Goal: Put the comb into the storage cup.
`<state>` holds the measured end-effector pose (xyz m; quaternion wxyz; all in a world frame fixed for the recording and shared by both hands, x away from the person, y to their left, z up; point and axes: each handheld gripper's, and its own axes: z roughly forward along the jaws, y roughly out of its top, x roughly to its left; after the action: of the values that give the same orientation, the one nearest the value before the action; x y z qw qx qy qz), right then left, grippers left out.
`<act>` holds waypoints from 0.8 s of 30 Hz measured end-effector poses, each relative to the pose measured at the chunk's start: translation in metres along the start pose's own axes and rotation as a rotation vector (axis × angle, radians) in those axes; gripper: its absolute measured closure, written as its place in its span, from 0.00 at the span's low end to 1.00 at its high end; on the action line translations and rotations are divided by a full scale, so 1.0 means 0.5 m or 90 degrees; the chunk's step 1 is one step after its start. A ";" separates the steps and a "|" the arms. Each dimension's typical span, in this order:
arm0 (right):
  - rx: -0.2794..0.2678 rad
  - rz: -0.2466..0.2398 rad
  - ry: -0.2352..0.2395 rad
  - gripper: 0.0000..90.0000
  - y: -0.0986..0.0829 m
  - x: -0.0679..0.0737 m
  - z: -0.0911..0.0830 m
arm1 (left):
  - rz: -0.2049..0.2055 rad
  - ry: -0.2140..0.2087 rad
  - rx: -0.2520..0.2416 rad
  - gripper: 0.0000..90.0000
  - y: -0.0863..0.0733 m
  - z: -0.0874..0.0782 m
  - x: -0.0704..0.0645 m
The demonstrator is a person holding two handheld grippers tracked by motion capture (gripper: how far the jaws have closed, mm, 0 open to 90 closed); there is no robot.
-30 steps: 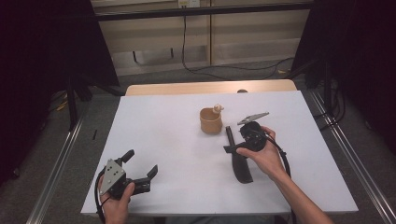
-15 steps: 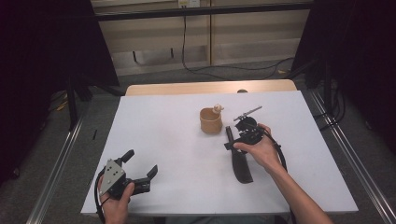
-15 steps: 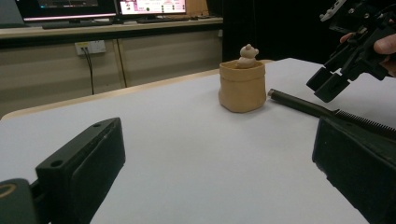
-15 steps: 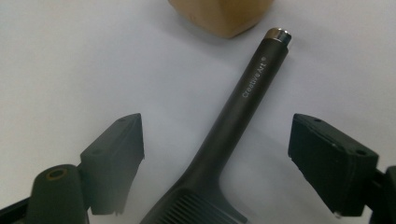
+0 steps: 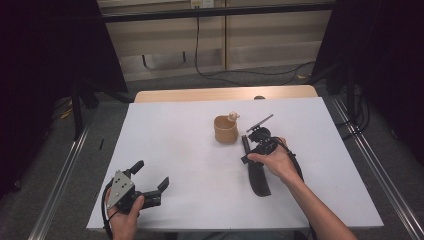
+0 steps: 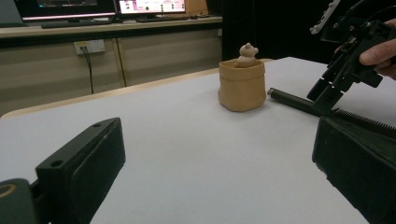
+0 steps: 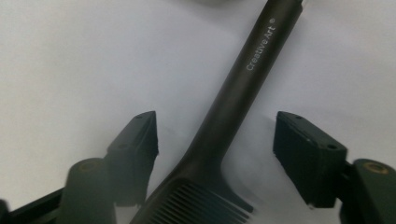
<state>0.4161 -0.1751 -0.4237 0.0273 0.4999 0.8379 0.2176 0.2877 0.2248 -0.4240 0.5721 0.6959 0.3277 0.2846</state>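
A black comb [image 5: 258, 176] lies on the white table [image 5: 180, 150], its round handle [image 7: 252, 65] pointing toward a tan pouch [image 5: 225, 130] that holds a small bear figure [image 5: 232, 116]. My right gripper [image 5: 248, 150] is tipped down over the handle, open, with one jaw on each side of it [image 7: 215, 140] and a gap on both sides. My left gripper [image 5: 151, 174] rests near the front left of the table, open and empty. From the left gripper [image 6: 219, 172] I look across at the pouch [image 6: 241, 84], the comb [image 6: 294, 100] and the right gripper [image 6: 345, 70].
A wooden strip [image 5: 225, 94] runs along the table's far edge. Metal rails [image 5: 370, 165] flank the table on the floor. Monitors [image 6: 149, 7] stand on a bench behind, with cables hanging below.
My right gripper has tipped down and shifted slightly left onto the comb's handle. The left gripper, the pouch and the comb have stayed where they were.
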 end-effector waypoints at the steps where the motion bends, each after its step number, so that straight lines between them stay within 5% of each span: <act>1: 0.003 0.003 0.002 0.36 0.002 0.001 0.001 | 0.000 0.000 0.000 0.03 0.000 0.000 0.000; 24: 0.039 0.027 -0.038 0.65 0.007 0.014 0.010 | 0.005 -0.008 0.007 0.03 -0.002 0.005 -0.005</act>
<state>0.4168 -0.1662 -0.4255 0.0321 0.5246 0.8320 0.1774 0.2877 0.2215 -0.4254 0.5692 0.7019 0.3230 0.2812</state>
